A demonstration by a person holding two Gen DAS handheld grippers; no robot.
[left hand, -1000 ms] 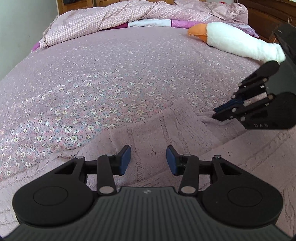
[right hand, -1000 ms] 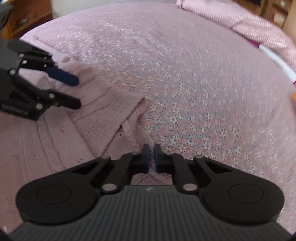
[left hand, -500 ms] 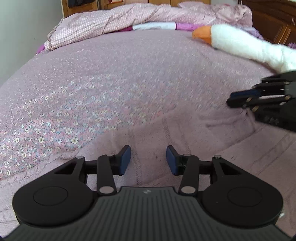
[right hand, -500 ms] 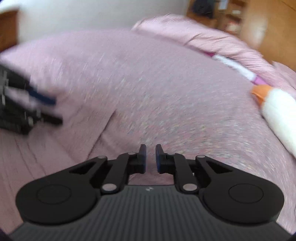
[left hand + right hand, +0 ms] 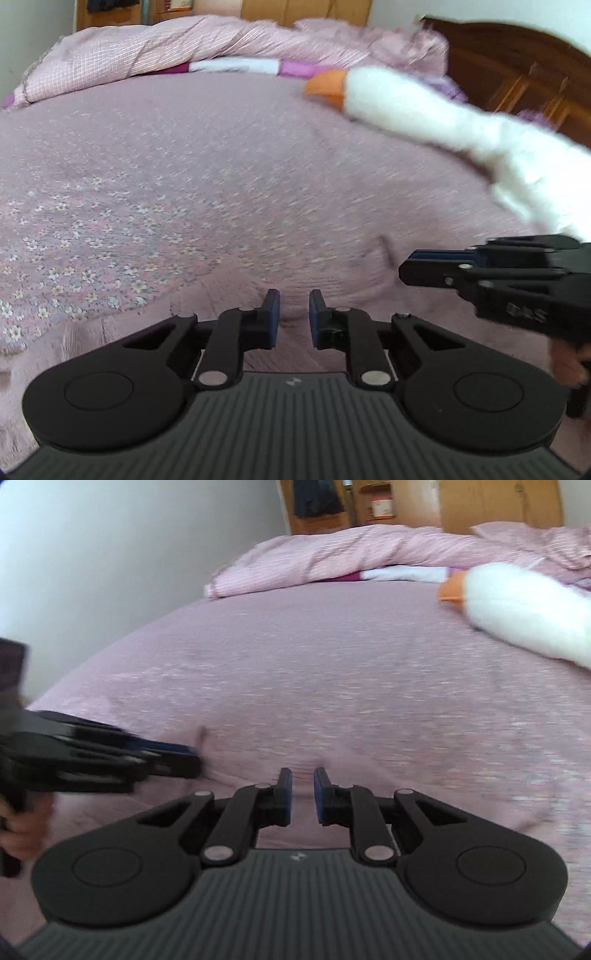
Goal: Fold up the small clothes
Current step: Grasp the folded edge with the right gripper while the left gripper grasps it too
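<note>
A pale pink knitted garment (image 5: 332, 284) lies on the flowered pink bedspread just in front of both grippers; it also shows in the right wrist view (image 5: 236, 760). My left gripper (image 5: 293, 314) hovers over its near edge, jaws narrowly apart, nothing between them. My right gripper (image 5: 303, 792) is beside it, jaws slightly apart and empty. The right gripper also shows at the right of the left wrist view (image 5: 406, 271), and the left gripper at the left of the right wrist view (image 5: 192, 758). Both views are blurred by motion.
A white plush goose with an orange beak (image 5: 424, 107) lies on the bed's far right. A bunched pink checked duvet (image 5: 184, 48) lies along the far edge. A dark wooden headboard (image 5: 517, 70) stands at the right. The flowered bedspread (image 5: 184, 166) stretches ahead.
Both grippers have lifted and tilted up, so more of the room shows. The right gripper has let go of the garment's edge and opened a little. The left jaws have narrowed.
</note>
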